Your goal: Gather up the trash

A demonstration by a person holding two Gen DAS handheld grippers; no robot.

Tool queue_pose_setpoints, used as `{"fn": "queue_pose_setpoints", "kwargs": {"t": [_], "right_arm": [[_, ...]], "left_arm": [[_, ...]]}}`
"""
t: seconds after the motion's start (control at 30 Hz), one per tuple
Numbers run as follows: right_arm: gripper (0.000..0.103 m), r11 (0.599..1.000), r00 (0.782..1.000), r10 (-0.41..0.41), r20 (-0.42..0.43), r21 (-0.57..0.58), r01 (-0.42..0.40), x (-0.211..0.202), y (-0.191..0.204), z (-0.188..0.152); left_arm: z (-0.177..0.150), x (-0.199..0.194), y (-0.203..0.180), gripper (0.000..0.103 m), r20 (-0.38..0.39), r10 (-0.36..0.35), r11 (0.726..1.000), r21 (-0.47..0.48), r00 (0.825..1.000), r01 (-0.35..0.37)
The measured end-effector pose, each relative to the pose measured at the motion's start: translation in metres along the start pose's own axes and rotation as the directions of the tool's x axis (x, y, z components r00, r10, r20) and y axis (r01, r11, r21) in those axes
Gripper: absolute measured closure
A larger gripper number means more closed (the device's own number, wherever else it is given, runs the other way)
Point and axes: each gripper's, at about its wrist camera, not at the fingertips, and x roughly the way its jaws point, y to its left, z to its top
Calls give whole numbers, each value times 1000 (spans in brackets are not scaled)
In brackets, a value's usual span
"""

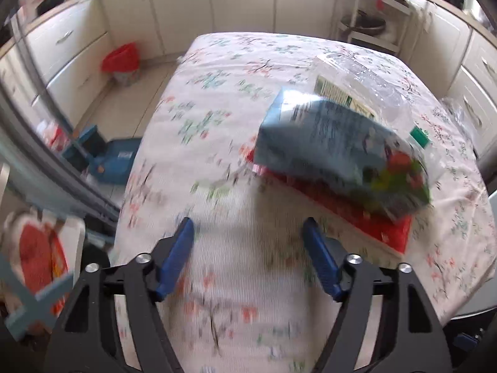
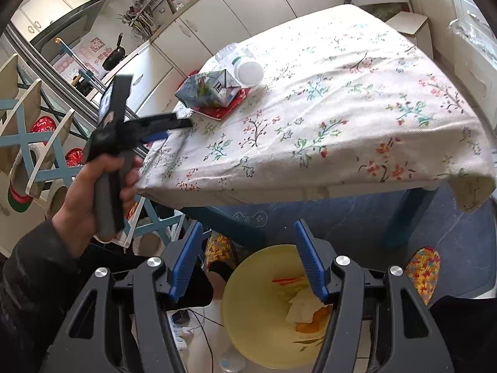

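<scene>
The left gripper (image 1: pixel 248 227) hangs over the table (image 1: pixel 217 124), jaws apart and empty, short of the blue carton (image 1: pixel 335 152) lying on a red packet (image 1: pixel 357 217). Better to straddle the carton's narrow side before squeezing. The right gripper (image 2: pixel 245 233), jaws apart and empty, waits over the yellow bin (image 2: pixel 248 310) below the table.

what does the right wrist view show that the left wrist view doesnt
Only the right wrist view: the yellow bin with trash in it below the open right gripper, and the hand holding the left gripper from outside. Only the left wrist view: the red bag on the floor. Both: the floral table, blue carton, red packet and clear bottle.
</scene>
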Motion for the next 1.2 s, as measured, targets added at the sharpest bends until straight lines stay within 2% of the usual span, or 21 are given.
{"fn": "queue_pose_setpoints", "kwargs": {"t": [0.1,0.23,0.33,0.47,0.87,1.2], "right_arm": [[43,1000,1000,8,-11,24,-8,3,-4,2],[43,999,999,17,-27,48,-16,7,-7,4],[43,998,999,20,-41,53,-18,13,-5,5],[43,998,998,14,-56,64,-11,18,-7,5],[42,998,997,38,-68,53,-34,24,1,10],[41,998,994,55,-92,39,-52,25,11,1]], "left_arm": [[16,14,1,16,16,-6,1000,28,1000,6],[36,32,5,8,5,-43,998,50,999,43],[48,42,5,8,26,-72,993,90,997,70],[61,52,4,8,34,-73,993,95,997,70],[63,54,2,8,34,-76,993,90,997,72],[62,54,3,8,33,-77,993,90,996,74]]}}
